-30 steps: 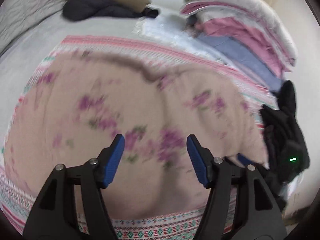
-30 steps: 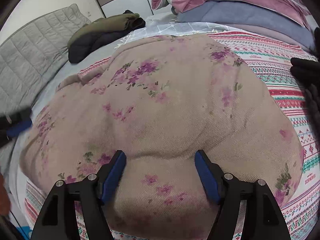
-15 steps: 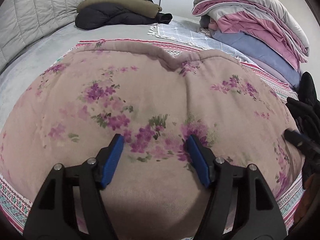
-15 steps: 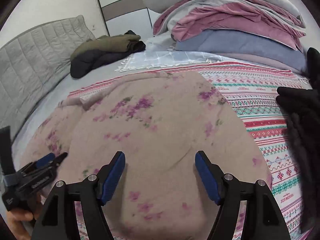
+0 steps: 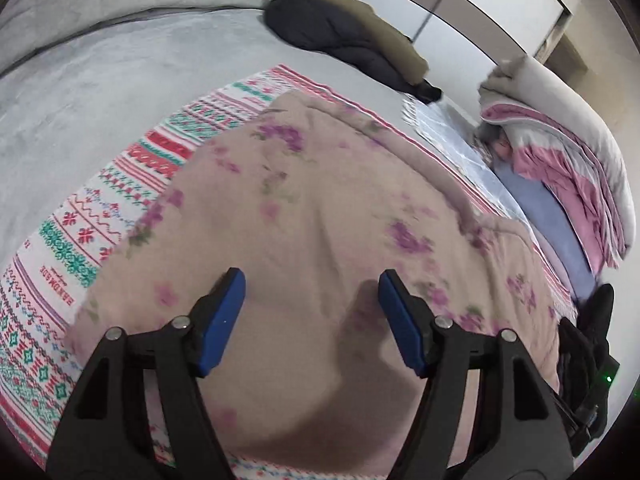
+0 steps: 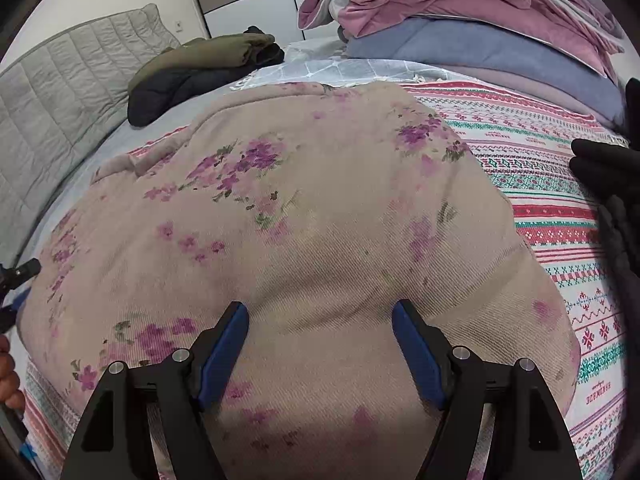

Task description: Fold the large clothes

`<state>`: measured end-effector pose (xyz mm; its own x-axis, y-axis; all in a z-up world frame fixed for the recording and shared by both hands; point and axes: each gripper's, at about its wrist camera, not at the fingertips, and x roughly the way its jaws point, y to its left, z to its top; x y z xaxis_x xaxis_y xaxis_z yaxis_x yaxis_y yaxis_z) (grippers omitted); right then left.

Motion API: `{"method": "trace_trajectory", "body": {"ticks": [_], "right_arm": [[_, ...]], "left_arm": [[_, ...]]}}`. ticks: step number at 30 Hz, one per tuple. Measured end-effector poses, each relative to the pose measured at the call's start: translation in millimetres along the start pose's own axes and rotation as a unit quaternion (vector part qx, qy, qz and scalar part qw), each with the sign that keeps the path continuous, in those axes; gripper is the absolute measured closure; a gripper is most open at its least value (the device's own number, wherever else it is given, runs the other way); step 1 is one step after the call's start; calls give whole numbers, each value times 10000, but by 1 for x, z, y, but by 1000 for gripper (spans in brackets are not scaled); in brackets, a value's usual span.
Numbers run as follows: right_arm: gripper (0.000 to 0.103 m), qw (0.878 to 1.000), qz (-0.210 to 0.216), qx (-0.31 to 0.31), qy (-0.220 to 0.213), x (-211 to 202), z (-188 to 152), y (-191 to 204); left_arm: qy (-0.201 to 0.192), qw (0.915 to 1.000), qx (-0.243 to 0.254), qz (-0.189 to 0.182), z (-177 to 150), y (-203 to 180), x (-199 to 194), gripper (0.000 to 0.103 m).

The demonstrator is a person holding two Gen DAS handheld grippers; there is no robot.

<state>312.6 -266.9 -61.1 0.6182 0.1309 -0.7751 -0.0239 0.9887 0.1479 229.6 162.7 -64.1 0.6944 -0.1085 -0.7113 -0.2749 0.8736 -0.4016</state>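
Beige-pink woven blanket (image 6: 320,220) with purple flower sprigs, thick and puffy, lies folded over in a rounded heap on a striped patterned cover (image 6: 560,184) on the bed. Far edge shows a rolled hem with a notch at the left; a crease runs across the near right corner. Left view of the same blanket (image 5: 320,220) is motion-blurred.

Left gripper (image 5: 312,320): jaws apart, nothing between the blue pads, hanging above the cloth. Right gripper (image 6: 320,344): jaws opening, wide, cloth below them but not pinched.

Beyond it: dark and olive jackets (image 6: 200,68) on the grey sheet (image 5: 100,92), a stack of pink, blue and white bedding (image 6: 480,20) on the right, grey quilted headboard (image 6: 60,92) on the left.

Versus half a second ago: left view has swung and rolled, so the striped cover now shows along the blanket's left side and the bedding stack sits at far right. Right view sits closer over the blanket; the left gripper at its left edge is now mostly out of frame.
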Motion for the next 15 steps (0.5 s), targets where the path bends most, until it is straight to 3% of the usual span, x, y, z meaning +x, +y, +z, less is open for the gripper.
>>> {"method": "trace_trajectory", "body": {"ticks": [2,6,10,15], "right_arm": [[27,10000,-4,-6,2,3,0,2],[27,10000,3,-7,-9,4,0,2],[27,9999,-4,-29,-122,-6,0,2],[27,9975,-413,410,-405,-49,-5,-20]], "left_arm": [[-7,9984,418,391,-4,-8,8,35],[80,9942,736,784,-16,-18,27,35],[126,9954,640,702,-13,-14,24,35],[117,9950,538,835,-9,-11,9,37]]}}
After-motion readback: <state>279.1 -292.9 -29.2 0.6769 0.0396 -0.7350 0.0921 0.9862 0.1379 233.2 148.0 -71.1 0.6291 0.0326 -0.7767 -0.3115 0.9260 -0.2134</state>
